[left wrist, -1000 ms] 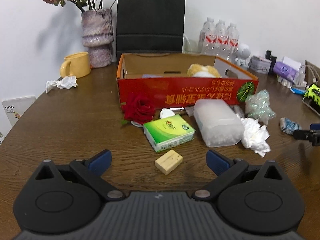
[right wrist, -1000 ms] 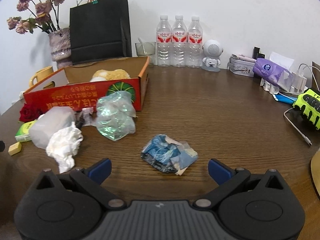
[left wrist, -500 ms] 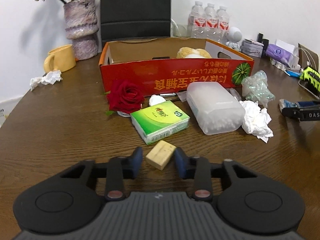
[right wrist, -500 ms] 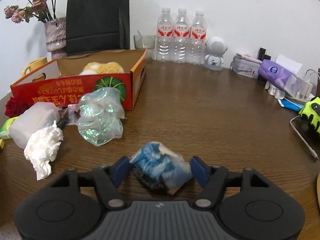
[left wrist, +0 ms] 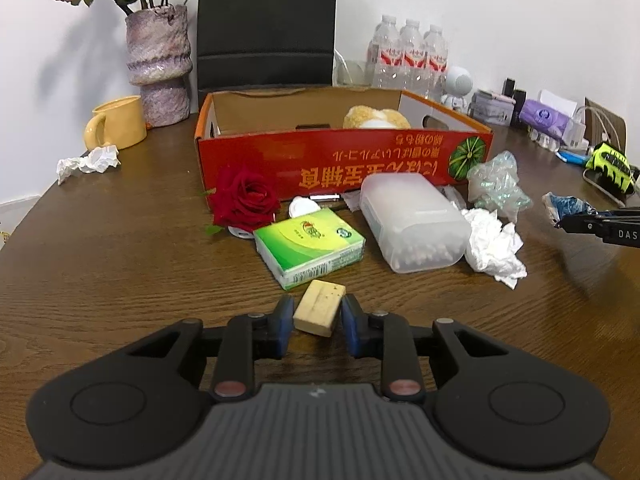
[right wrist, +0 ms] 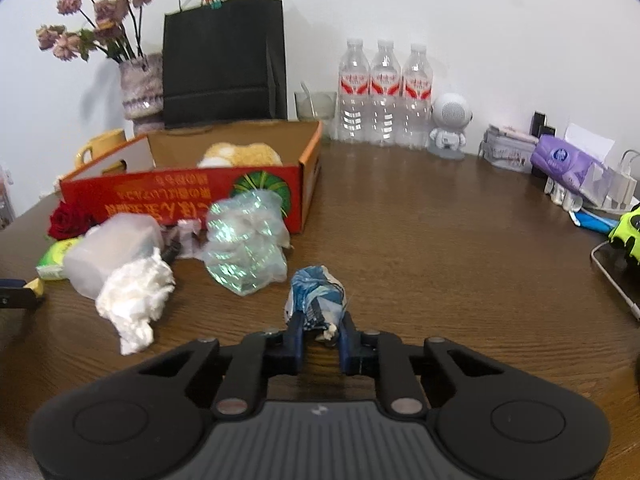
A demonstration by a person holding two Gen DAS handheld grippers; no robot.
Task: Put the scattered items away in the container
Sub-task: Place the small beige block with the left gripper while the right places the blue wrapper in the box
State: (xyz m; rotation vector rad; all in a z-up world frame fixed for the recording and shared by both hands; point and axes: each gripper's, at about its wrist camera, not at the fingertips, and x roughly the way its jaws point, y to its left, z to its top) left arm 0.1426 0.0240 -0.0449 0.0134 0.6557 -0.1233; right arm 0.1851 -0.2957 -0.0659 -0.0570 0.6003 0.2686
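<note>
The red cardboard box (left wrist: 344,160) stands open at the table's middle with a plush toy (left wrist: 376,117) inside; it also shows in the right wrist view (right wrist: 184,196). My left gripper (left wrist: 317,314) is shut on a tan eraser block (left wrist: 320,307), held just above the table. My right gripper (right wrist: 320,326) is shut on a crumpled blue wrapper (right wrist: 316,294), lifted slightly. In front of the box lie a red rose (left wrist: 244,198), a green tissue pack (left wrist: 310,246), a frosted plastic case (left wrist: 414,220), a white tissue wad (left wrist: 494,246) and a shiny plastic bag (left wrist: 498,186).
A vase with dried flowers (left wrist: 158,64), a yellow mug (left wrist: 116,124), a crumpled tissue (left wrist: 88,162) and a black paper bag (left wrist: 266,24) stand behind and left of the box. Water bottles (right wrist: 384,92), a small robot figure (right wrist: 450,126) and toiletries (right wrist: 568,164) line the back right.
Both grippers closed from wide open: the left onto the eraser block, the right onto the blue wrapper. Both objects now sit slightly raised between the fingers.
</note>
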